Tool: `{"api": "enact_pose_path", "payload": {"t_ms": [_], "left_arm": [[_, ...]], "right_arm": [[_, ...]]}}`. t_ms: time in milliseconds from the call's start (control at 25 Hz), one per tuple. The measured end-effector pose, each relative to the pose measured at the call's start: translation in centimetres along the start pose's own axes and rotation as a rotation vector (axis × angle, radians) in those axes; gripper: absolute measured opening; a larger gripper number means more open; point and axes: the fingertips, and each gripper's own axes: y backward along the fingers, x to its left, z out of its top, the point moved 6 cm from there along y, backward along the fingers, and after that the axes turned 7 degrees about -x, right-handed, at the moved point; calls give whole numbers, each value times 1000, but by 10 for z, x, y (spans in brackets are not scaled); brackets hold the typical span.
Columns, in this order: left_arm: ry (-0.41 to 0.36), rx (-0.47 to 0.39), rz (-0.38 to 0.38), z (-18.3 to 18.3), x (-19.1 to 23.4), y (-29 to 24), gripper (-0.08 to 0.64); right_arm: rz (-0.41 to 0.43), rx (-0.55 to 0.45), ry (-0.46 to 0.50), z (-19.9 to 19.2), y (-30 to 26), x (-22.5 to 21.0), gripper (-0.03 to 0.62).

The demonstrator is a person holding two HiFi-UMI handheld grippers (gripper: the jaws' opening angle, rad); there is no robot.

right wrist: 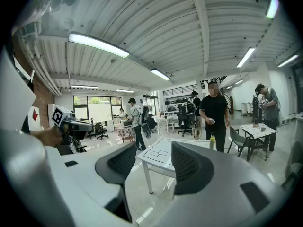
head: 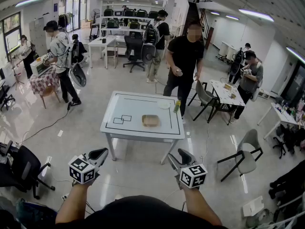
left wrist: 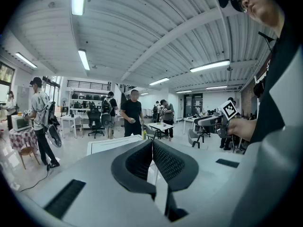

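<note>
The left gripper [head: 98,154] had its jaws pressed together with nothing between them. The right gripper [head: 177,157], off to its right, had its jaws spread wide and empty. Both were held in the air, pointing forward. Ahead of them and well apart stood a white table [head: 138,130], which showed between the right gripper's jaws in the right gripper view. A shallow brown tray [head: 150,120] lay on it, ahead of the gap between the two grippers. Farther on, a white dish [head: 164,106] and a yellow-green bottle [head: 177,107] sat at the table's far edge. Beyond the table stood a person in black [head: 185,56].
</note>
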Motion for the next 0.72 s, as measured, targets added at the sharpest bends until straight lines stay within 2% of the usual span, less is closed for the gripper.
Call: {"api": "enact_pose_path", "payload": {"t_ms": [320, 480, 720], "left_arm": [[17, 13, -3, -7, -8, -5, 25], [18, 28, -3, -10, -16, -6, 25], [42, 76, -6, -22, -13, -16, 25]], "right_arm": [[27, 5, -33, -9, -2, -3, 249], [30, -30, -66, -9, -3, -8, 243], [23, -17, -100, -19, -8, -19, 235]]}}
